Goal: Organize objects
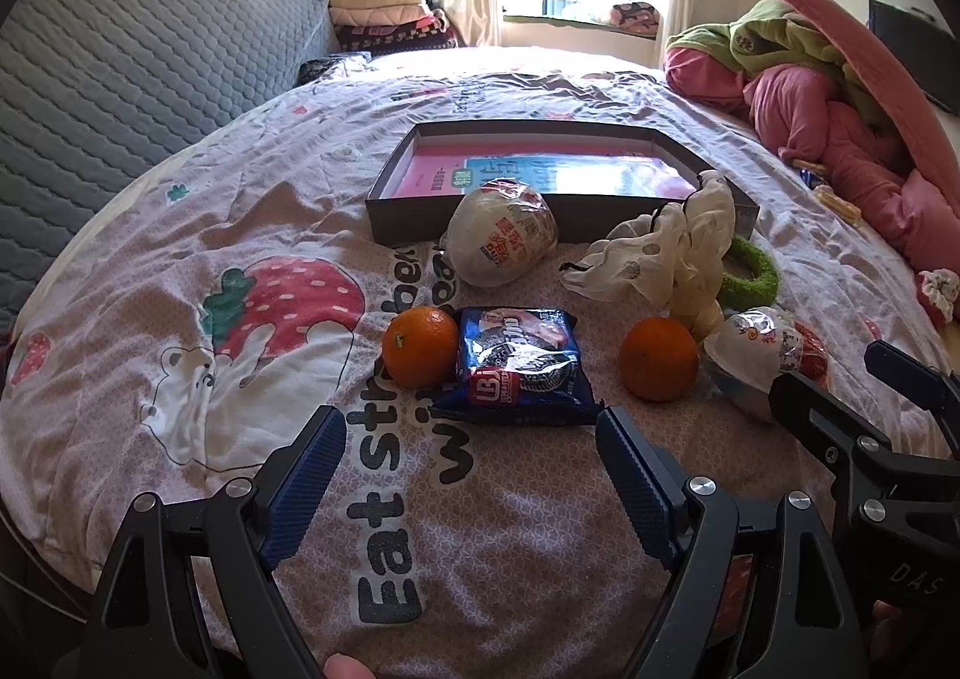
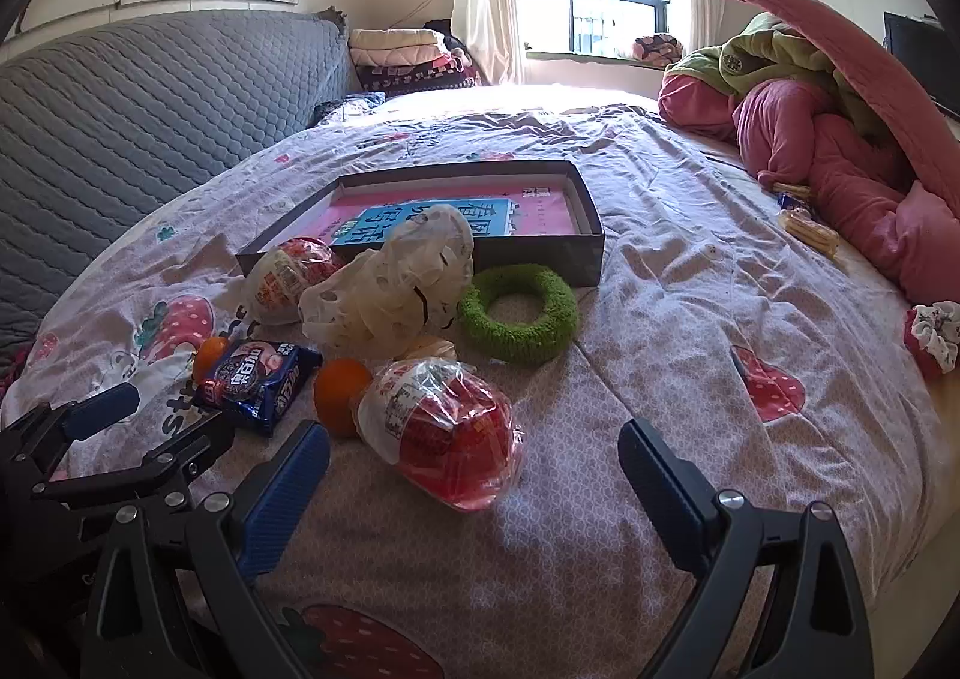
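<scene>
both grippers released; blue snack packet point(image 1: 517, 373), centre frame, looks light, crinkly, slippery: pinch it across its short sides.

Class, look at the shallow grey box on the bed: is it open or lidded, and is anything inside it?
Open. The grey box has no lid, and a pink and blue book lies flat inside.

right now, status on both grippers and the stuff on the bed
Left gripper open, empty. Right gripper open, empty. Cookie packet, two oranges loose before the box. Nothing blocking.
</scene>
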Tool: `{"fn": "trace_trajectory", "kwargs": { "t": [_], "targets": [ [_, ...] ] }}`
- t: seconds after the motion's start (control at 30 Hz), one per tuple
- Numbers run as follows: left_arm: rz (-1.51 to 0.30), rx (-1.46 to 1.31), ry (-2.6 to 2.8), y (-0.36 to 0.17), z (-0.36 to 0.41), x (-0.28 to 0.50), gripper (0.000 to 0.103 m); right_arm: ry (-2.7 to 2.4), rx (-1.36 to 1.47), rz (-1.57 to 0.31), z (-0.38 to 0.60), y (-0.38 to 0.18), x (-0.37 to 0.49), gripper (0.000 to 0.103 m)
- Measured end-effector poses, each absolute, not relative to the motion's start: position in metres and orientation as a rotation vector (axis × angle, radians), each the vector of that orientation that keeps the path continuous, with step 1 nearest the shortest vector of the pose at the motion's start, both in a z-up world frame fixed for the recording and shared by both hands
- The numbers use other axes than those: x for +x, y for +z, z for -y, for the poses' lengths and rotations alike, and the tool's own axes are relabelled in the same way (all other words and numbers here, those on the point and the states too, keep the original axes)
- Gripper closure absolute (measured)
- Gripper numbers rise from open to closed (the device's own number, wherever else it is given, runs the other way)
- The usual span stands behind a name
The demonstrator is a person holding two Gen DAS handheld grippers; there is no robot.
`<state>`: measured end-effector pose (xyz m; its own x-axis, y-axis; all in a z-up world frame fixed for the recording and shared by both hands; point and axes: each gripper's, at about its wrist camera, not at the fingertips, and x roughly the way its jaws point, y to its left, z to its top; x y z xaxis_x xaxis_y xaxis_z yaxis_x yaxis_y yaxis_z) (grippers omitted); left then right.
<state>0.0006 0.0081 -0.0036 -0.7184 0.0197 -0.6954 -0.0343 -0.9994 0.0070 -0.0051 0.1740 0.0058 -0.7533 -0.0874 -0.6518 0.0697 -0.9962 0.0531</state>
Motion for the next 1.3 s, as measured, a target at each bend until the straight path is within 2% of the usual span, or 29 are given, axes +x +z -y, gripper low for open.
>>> {"fn": "trace_trajectory", "kwargs": {
  "t": [1.3],
  "targets": [
    [-0.032,-1.155,2.897,0.0001,-0.0033,-0.0006,0.017,-2.877,1.06,0.031,-0.1759,0.0065,-0.0029,0.006]
  ]
}}
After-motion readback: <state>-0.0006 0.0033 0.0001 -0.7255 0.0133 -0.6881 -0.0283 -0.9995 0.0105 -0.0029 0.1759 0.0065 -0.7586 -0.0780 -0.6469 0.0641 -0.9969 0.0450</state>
